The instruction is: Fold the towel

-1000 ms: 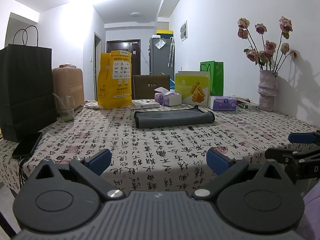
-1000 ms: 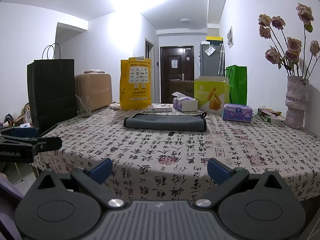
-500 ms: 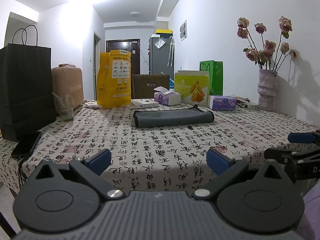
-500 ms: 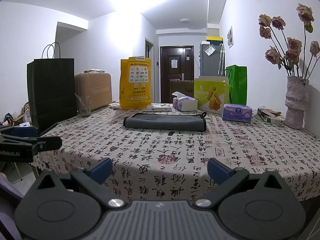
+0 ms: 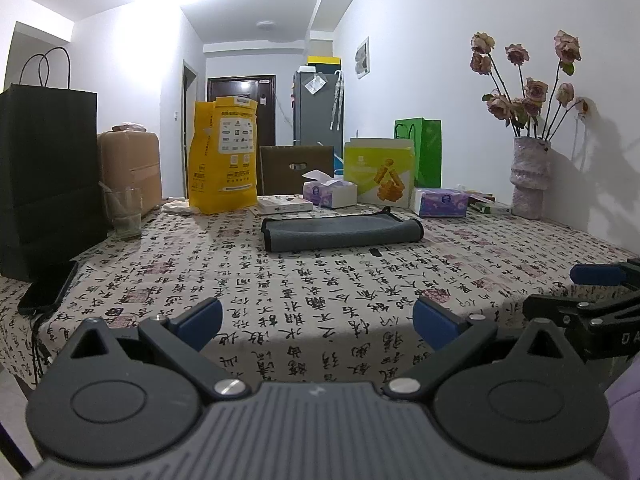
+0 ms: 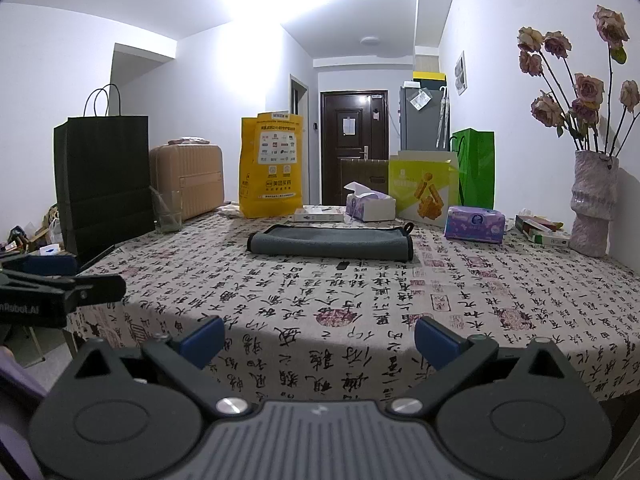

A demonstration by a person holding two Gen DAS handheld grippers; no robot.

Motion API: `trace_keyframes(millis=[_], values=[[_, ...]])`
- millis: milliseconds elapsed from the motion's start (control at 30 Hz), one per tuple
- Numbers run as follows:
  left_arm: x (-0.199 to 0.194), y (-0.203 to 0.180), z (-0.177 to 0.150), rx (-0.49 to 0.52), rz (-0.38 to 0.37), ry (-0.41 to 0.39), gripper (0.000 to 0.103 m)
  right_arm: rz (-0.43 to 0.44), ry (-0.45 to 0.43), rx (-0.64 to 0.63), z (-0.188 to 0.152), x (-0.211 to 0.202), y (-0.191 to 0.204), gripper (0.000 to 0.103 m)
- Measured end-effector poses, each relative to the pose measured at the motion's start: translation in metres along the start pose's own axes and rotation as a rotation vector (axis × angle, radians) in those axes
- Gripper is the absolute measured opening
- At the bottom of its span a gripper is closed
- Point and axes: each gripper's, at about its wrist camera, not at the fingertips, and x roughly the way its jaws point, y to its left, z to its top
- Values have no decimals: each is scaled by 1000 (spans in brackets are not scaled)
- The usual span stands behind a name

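A grey towel with a dark edge lies folded into a long flat strip in the middle of the table, also in the right wrist view. My left gripper is open and empty at the near table edge, well short of the towel. My right gripper is open and empty, also at the near edge. Each gripper shows at the side of the other's view: the right one and the left one.
The table has a calligraphy-print cloth. A black paper bag, a phone and a glass stand left. A yellow bag, tissue boxes, a green bag and a flower vase line the back and right.
Both views have shifted very slightly. The towel and the grippers' opening stay the same.
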Motion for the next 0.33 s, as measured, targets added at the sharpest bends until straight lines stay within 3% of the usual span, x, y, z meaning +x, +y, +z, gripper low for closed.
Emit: trace_keyframes(millis=[333], values=[[0, 0, 1, 0, -1, 4, 103, 0, 0, 1, 0, 0, 0, 101]])
